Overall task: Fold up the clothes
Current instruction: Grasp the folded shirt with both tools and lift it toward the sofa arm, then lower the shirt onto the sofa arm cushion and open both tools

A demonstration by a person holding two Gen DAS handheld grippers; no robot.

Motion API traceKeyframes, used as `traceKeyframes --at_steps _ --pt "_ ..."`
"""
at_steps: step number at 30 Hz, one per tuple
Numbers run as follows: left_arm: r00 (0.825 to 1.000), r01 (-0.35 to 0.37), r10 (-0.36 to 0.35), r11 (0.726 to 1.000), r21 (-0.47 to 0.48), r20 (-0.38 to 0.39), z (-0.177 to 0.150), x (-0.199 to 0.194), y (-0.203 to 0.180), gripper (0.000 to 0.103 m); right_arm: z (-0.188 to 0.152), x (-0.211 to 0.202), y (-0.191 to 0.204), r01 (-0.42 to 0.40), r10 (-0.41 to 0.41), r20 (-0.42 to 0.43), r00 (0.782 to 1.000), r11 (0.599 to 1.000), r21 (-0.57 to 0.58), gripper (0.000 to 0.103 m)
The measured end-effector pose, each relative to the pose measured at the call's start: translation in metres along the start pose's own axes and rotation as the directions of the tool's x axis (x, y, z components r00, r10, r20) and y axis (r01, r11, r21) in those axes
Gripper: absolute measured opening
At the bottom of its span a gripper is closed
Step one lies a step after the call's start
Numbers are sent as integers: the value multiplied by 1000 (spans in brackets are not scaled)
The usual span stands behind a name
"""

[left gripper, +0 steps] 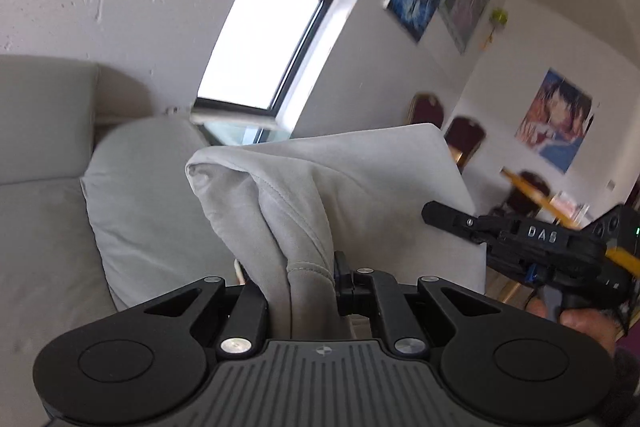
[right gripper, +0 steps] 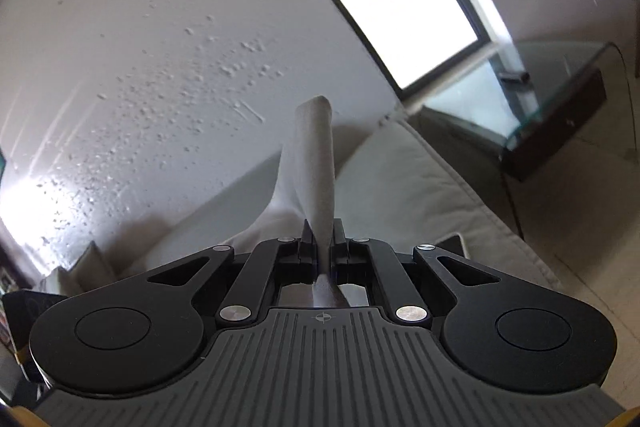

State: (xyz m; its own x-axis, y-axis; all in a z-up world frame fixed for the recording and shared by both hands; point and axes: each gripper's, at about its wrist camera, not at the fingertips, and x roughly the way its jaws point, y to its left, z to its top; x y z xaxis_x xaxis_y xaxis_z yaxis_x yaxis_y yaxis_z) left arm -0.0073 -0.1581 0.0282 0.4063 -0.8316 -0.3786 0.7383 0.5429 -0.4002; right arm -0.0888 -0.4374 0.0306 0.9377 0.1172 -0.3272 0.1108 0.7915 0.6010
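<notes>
**Both claws pinch the grey garment above the sofa**

We hold the left claw (left gripper: pixel 308 279) nearly closed on a thick bunched fold of the grey garment (left gripper: pixel 320 183), which rises straight out from between its fingers and spreads toward the right claw (left gripper: pixel 430 213). In the right wrist view we see the right claw (right gripper: pixel 320 239) clamped almost fully on a thin edge of the same garment (right gripper: pixel 316 155), which stands up from the jaws. The cloth is lifted above the pale sofa (left gripper: pixel 44 211), in front of the window (left gripper: pixel 260 39).
</notes>
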Motion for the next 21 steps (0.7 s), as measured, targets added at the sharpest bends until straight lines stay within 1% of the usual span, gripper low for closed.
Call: traceKeyframes --at_steps 3,6,8,10,12,13,14,15,16,17,18,20,21 --pt "996 -40 40 999 10 -78 -11 51 10 9 -9 42 -32 37 -35 -49 998 998 48 5" --pt "990 -77 78 997 16 -119 -14 92 26 9 -12 77 -57 55 -49 -79 996 996 74 5" --pt "986 -100 99 995 -1 -137 -14 103 57 9 -8 99 -66 64 -57 -86 995 995 81 5" --pt "984 -111 108 994 -20 -143 -14 113 78 9 -4 119 -73 92 -86 -79 993 993 74 5" --pt "984 -114 109 993 -27 -142 -10 128 87 9 0 139 -80 127 -123 -68 990 990 64 6" --pt "983 -121 115 992 -35 -140 -9 136 92 15 2 149 -84 144 -141 -62 988 988 59 16" --pt "979 -144 134 988 -55 -155 -10 149 105 31 3 159 -91 186 -183 -62 981 982 43 24" --pt "973 -168 154 983 -76 -171 -11 162 118 40 3 170 -99 257 -255 -81 964 966 14 42" --pt "958 -219 192 969 -115 -213 -14 171 130 45 3 176 -106 325 -324 -106 940 946 -14 42" --pt "930 -301 253 941 -156 -267 -17 179 145 42 2 175 -111 351 -351 -112 930 936 -27 42" --pt "895 -381 309 904 -191 -322 -21 187 159 39 0 169 -114 352 -353 -108 929 935 -30 42" --pt "879 -430 334 864 -264 -340 -26 178 175 39 -5 152 -116 348 -351 -99 931 936 -46 43" --pt "889 -416 325 866 -276 -321 -27 169 176 39 -8 143 -115 351 -356 -100 929 934 -62 44"
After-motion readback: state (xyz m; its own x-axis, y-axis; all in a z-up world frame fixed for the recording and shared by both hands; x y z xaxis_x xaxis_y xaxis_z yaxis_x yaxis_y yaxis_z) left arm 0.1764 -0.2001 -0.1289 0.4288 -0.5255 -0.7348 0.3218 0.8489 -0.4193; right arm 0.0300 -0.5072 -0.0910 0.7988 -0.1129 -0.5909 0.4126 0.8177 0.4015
